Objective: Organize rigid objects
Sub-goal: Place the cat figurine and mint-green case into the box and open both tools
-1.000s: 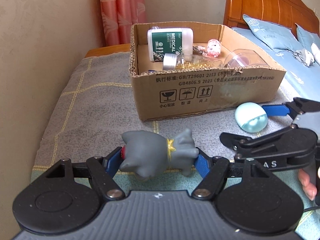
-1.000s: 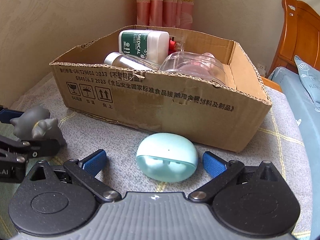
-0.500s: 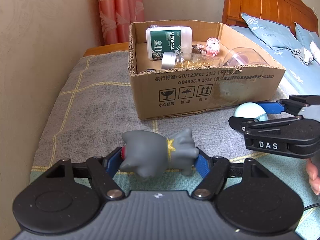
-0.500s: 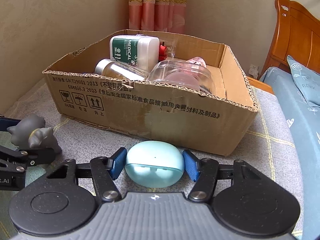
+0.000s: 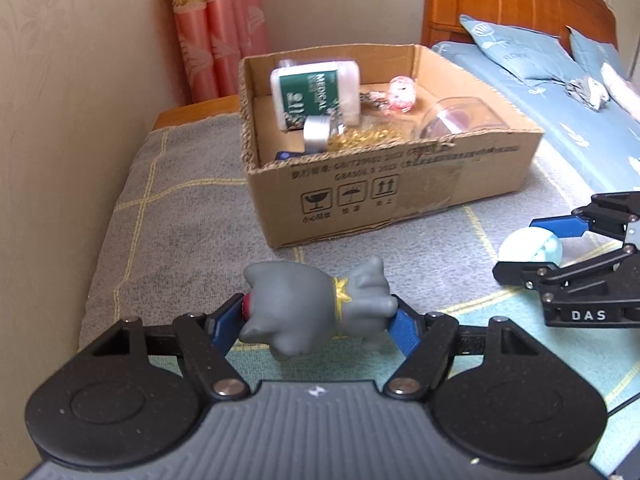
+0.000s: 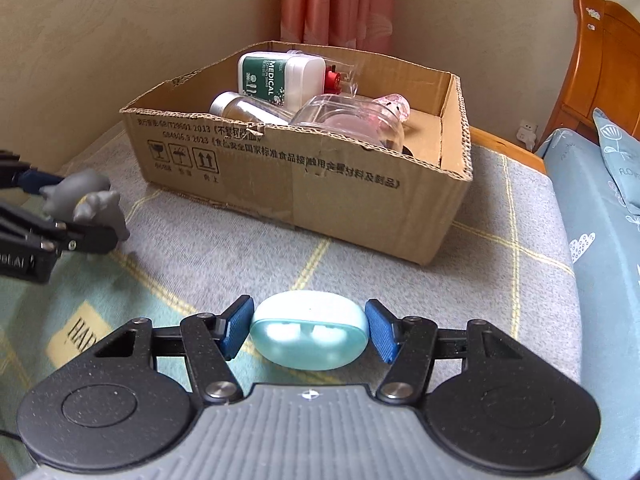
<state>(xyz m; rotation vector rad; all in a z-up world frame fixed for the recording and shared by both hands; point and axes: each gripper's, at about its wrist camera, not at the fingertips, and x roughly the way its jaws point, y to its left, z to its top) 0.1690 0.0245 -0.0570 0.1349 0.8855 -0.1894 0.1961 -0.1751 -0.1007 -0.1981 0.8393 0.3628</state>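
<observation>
A grey cat-like toy figure point(image 5: 308, 304) with a gold collar lies sideways between the blue pads of my left gripper point(image 5: 316, 316), which is shut on it just above the blanket. My right gripper point(image 6: 310, 330) is shut on a pale blue earbud case point(image 6: 310, 340), its pads pressing both ends. In the left wrist view the case point(image 5: 524, 244) and right gripper point(image 5: 532, 248) sit at the right edge. The right wrist view has the toy point(image 6: 84, 196) and left gripper point(image 6: 68, 208) at far left. An open cardboard box point(image 6: 320, 184) stands ahead of both.
The box point(image 5: 400, 184) holds a green-and-white swab container point(image 6: 276, 76), a silver-lidded jar point(image 5: 320, 136), a clear glass jar point(image 6: 352, 120) and a pink trinket point(image 5: 400, 90). A grey checked blanket point(image 6: 500, 280) covers the surface; a wall runs left, a bed with blue pillows right.
My right gripper shut on the earbud case, then drew back from the box with it. The left gripper kept its hold on the grey toy and barely moved.
</observation>
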